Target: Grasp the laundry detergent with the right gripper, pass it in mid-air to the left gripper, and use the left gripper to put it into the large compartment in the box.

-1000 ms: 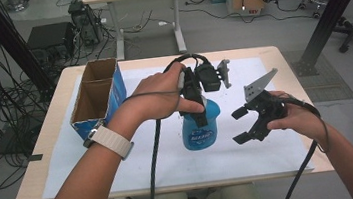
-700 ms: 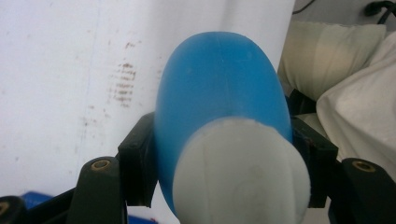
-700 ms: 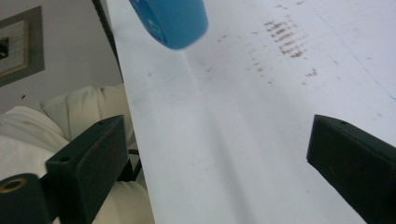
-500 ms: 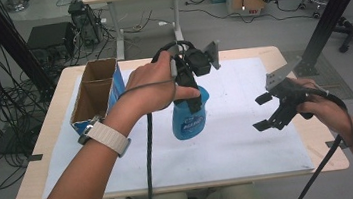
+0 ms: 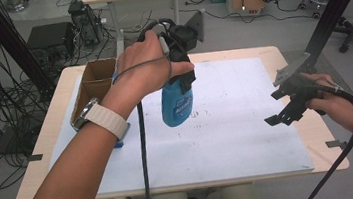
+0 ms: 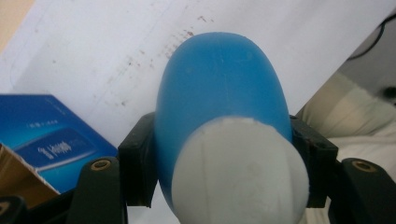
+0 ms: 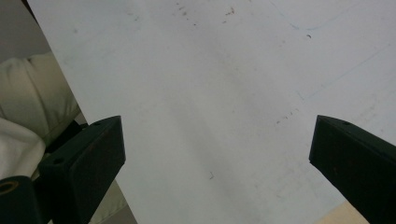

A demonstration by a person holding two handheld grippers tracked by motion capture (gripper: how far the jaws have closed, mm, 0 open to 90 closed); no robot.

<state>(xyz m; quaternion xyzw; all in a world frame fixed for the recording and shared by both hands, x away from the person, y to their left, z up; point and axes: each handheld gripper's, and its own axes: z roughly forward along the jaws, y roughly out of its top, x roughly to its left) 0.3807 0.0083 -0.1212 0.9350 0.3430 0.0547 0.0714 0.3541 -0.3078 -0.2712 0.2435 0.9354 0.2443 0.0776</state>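
A blue plastic bottle with a white end hangs in the air over the white sheet. My left gripper is shut on its upper part, one pad on each side. Out to the right, above the sheet's right edge, is my right gripper. It is open, its jaws have just been opening, and nothing lies between them. In the right gripper view the wide-apart jaws frame only bare sheet.
An open cardboard box stands at the table's left, with a flat blue packet beside it. The person's lap shows past the sheet's near edge. Desks, cables and a chair stand beyond the table.
My left gripper has lifted the blue bottle off the sheet and carried it higher. The right gripper has drawn away to the right and its jaws stand wider.
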